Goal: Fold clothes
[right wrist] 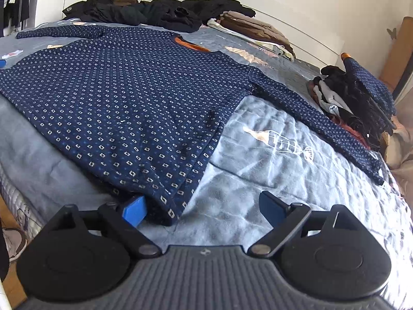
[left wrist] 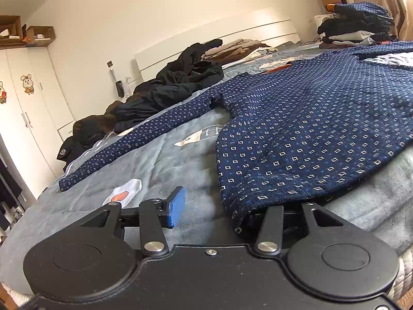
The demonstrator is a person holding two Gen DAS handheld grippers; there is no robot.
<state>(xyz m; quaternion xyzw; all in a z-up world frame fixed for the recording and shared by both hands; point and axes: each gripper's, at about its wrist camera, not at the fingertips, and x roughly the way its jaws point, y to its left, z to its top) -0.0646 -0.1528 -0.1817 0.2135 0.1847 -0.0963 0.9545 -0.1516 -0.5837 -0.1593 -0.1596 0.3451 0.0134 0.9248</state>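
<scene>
The left gripper (left wrist: 216,206) sits low at the near edge of the bed (left wrist: 160,160), its jaws partly spread. Its left blue pad (left wrist: 177,206) stands bare over the grey blanket; the right finger is hidden under the near hem corner of the sweater (left wrist: 296,139), which drapes over it. Whether that hidden pad presses the cloth cannot be told, but nothing is pinched between the two.

The right gripper (right wrist: 204,209) also sits at the near edge, jaws spread wide. The other hem corner of the sweater (right wrist: 124,98) lies between them, against the left blue pad (right wrist: 135,213), while the right pad (right wrist: 269,208) stands clear over the blanket (right wrist: 258,149).

The sweater, navy with small diamond marks, lies flat across the bed, hem near, orange-lined collar (right wrist: 191,45) far, both sleeves stretched out to the sides.

Farther off, a heap of dark clothes (left wrist: 180,87) runs along the far left side. Beside it to the right lies a stack of brown and beige folded clothes (right wrist: 253,28). At the far right stands a folded pile (left wrist: 358,23) topped by another navy patterned piece. Behind the bed is a white headboard (left wrist: 232,36), and at far left a white wardrobe (left wrist: 28,108).
</scene>
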